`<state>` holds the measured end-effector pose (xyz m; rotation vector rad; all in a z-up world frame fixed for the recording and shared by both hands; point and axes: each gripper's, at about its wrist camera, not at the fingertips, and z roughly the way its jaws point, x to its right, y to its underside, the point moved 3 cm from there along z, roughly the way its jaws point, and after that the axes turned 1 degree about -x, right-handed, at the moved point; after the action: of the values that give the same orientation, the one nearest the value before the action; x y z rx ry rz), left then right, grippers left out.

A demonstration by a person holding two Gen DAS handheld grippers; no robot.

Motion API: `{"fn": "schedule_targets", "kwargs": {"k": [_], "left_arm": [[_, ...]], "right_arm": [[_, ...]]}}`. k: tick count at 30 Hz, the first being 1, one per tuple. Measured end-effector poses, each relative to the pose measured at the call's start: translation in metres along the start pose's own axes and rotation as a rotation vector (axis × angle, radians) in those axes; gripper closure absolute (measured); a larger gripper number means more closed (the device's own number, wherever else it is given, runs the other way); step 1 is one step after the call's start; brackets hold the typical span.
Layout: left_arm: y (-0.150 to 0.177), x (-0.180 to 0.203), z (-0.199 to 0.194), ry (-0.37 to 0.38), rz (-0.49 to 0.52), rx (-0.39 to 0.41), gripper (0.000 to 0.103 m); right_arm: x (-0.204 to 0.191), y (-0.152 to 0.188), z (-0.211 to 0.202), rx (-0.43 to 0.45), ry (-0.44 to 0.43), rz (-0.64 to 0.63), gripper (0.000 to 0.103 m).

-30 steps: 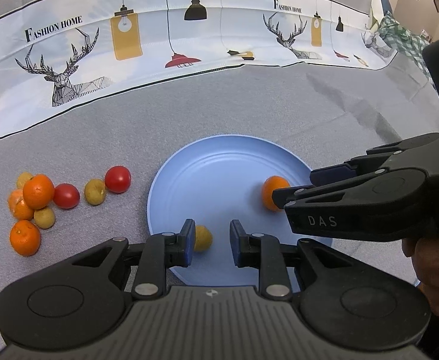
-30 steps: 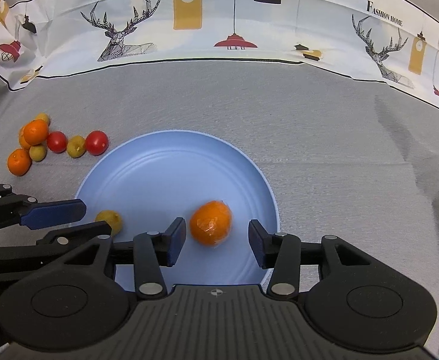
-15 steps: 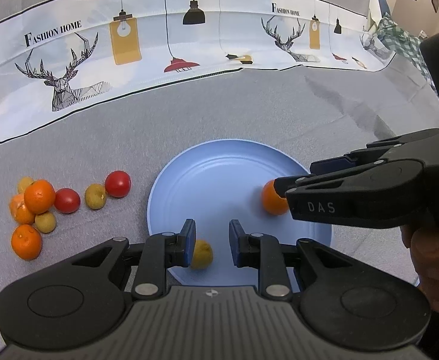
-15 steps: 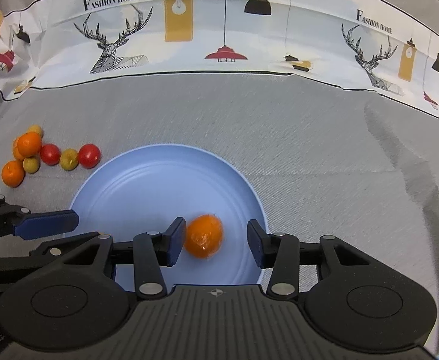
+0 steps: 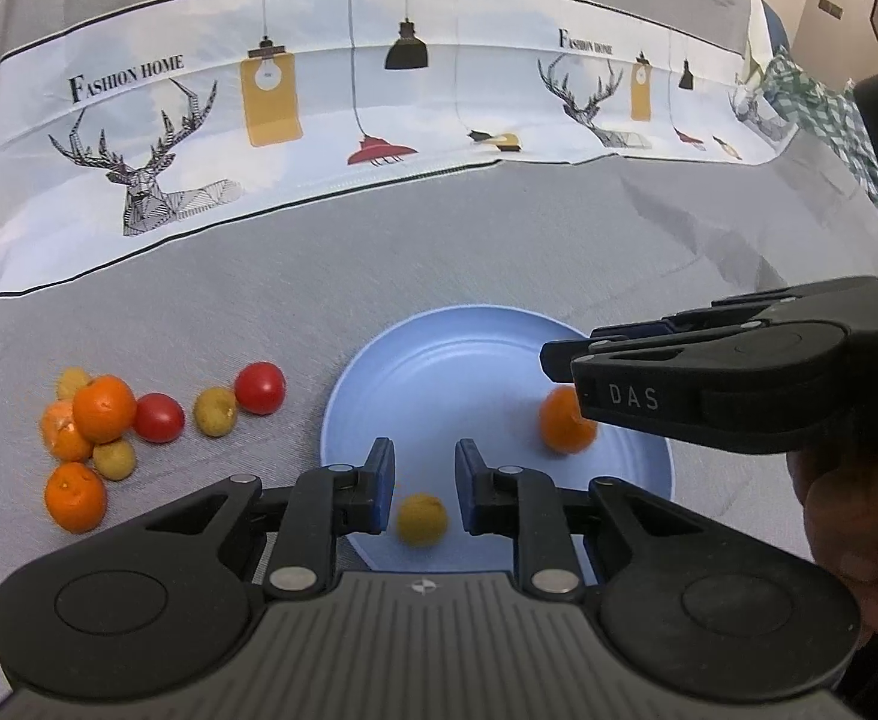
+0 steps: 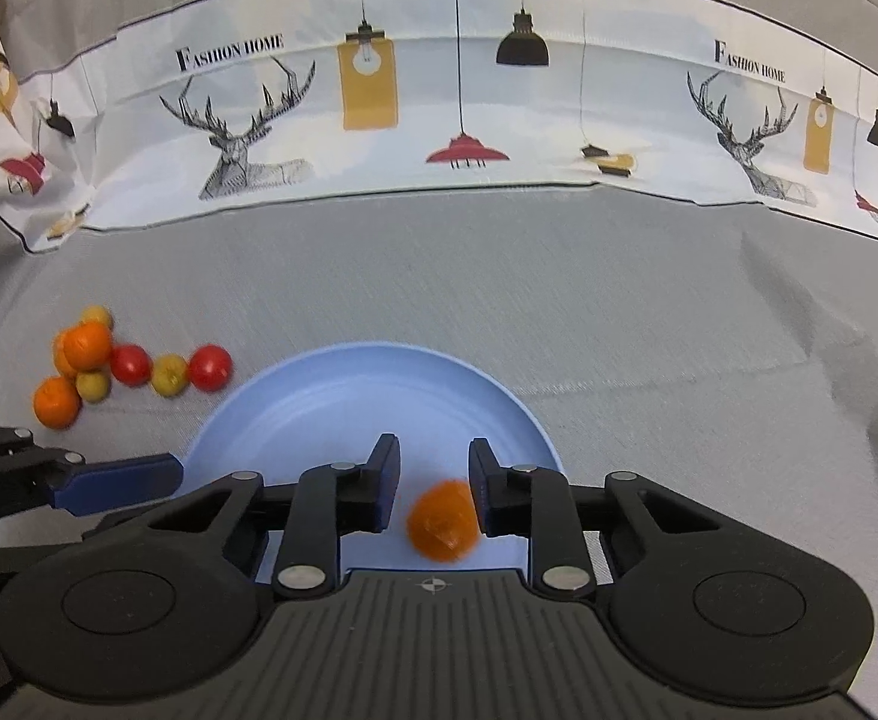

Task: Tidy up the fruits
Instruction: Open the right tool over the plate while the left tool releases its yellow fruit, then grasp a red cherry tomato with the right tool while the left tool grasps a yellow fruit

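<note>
A blue plate (image 5: 457,372) (image 6: 343,390) lies on the grey cloth. On it are a small yellow fruit (image 5: 421,518) and an orange (image 5: 565,420) (image 6: 444,519). My left gripper (image 5: 421,480) is open, raised above the plate, with the yellow fruit below the gap between its fingers. My right gripper (image 6: 432,480) is open above the plate, with the orange under its right finger. It shows from the side in the left wrist view (image 5: 565,354). To the plate's left lies a pile of oranges (image 5: 103,408) (image 6: 82,345), red tomatoes (image 5: 260,387) (image 6: 210,367) and yellow fruits (image 5: 215,411) (image 6: 169,374).
A white printed cloth with deer and lamps (image 5: 319,120) (image 6: 439,108) rises behind the grey surface. A hand (image 5: 847,528) holds the right gripper at the right edge of the left wrist view. Green checked fabric (image 5: 817,114) lies at the far right.
Both grippers have risen and drawn back from the plate. The yellow fruit and the orange stay on the plate and now sit lower in each view. The right gripper's jaws stand narrower.
</note>
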<state>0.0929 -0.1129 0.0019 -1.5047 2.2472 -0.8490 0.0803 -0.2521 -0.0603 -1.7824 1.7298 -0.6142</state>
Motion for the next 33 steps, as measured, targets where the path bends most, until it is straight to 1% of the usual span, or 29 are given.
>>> {"fn": "schedule_targets", "kwargs": {"k": [5,8,11,15,18,21,23,27,30,32,33], "left_arm": [[-0.010,-0.016,-0.007,-0.012,-0.040,0.021,0.079],[-0.020,-0.042,-0.016,-0.033,-0.116,0.049,0.079],[-0.028,-0.082,-0.026,-0.050,-0.258,0.067,0.081],[-0.034,-0.142,-0.036,-0.090,-0.472,0.092,0.082],[-0.030,-0.181,-0.038,-0.108,-0.616,0.077,0.082],[-0.027,-0.206,-0.033,-0.100,-0.700,0.046,0.082],[-0.026,-0.216,-0.030,-0.097,-0.728,0.034,0.082],[-0.027,-0.227,-0.020,-0.111,-0.732,0.015,0.081],[-0.028,-0.232,-0.006,-0.113,-0.726,-0.008,0.081],[-0.030,-0.234,0.004,-0.111,-0.714,-0.020,0.079],[-0.032,-0.234,0.009,-0.112,-0.703,-0.028,0.078]], "right_arm": [[-0.011,-0.004,0.001,0.026,-0.022,0.011,0.077],[-0.018,-0.007,0.000,0.046,-0.038,0.021,0.077],[-0.027,-0.010,0.001,0.068,-0.066,0.045,0.077],[-0.042,-0.017,0.004,0.084,-0.123,0.081,0.077],[-0.057,-0.022,0.009,0.083,-0.178,0.106,0.077],[-0.078,-0.027,0.015,0.077,-0.223,0.110,0.076],[-0.091,-0.033,0.022,0.072,-0.238,0.111,0.076],[-0.109,-0.043,0.043,0.044,-0.247,0.136,0.076],[-0.118,-0.049,0.059,0.025,-0.203,0.128,0.072],[-0.123,-0.051,0.071,0.002,-0.174,0.104,0.064],[-0.124,-0.052,0.076,-0.008,-0.163,0.094,0.064]]}}
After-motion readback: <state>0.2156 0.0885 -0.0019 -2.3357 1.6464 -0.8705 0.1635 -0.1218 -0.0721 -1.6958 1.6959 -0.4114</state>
